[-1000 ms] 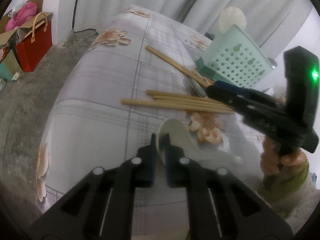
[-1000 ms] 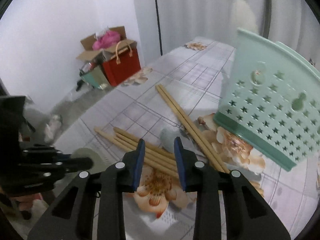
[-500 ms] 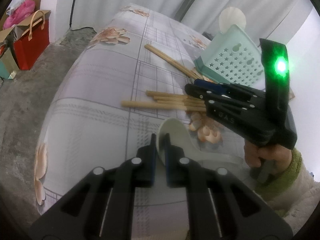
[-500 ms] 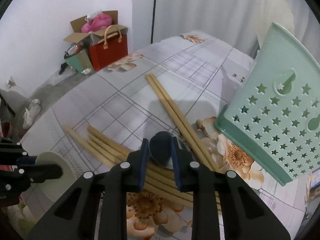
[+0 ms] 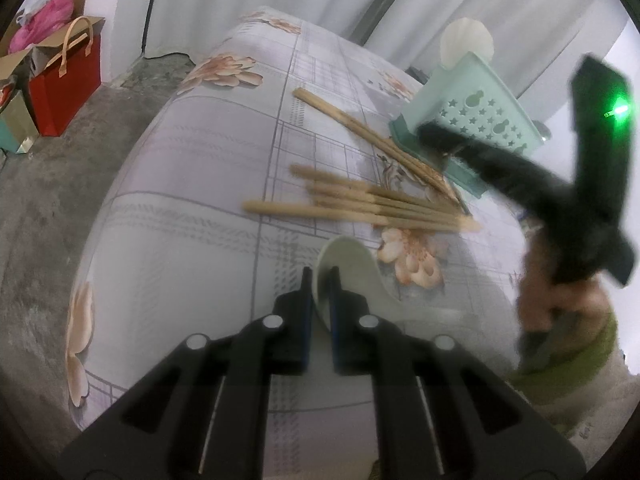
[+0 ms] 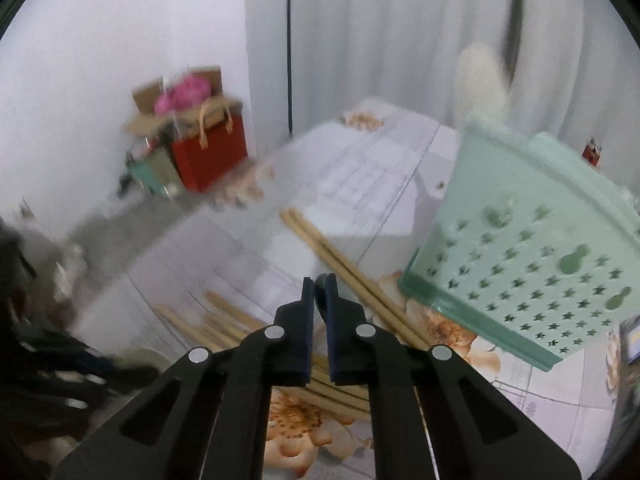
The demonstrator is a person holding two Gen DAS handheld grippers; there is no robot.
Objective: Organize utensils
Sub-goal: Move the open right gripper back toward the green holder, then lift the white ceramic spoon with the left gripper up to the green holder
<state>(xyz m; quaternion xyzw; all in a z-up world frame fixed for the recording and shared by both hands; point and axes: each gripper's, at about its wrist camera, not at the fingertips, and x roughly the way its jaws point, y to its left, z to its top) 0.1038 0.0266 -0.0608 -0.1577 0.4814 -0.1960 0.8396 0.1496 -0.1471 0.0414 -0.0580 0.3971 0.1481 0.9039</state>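
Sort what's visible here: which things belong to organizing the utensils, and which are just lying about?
Job: white spoon in left gripper; dark spoon in right gripper; chopsticks; green holder.
Lying about: red bag; cardboard box; curtain.

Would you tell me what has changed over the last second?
The right gripper has just closed on the dark metal spoon and lifted it off the chopsticks. The left gripper stays shut on the white spoon; the green basket is unmoved.
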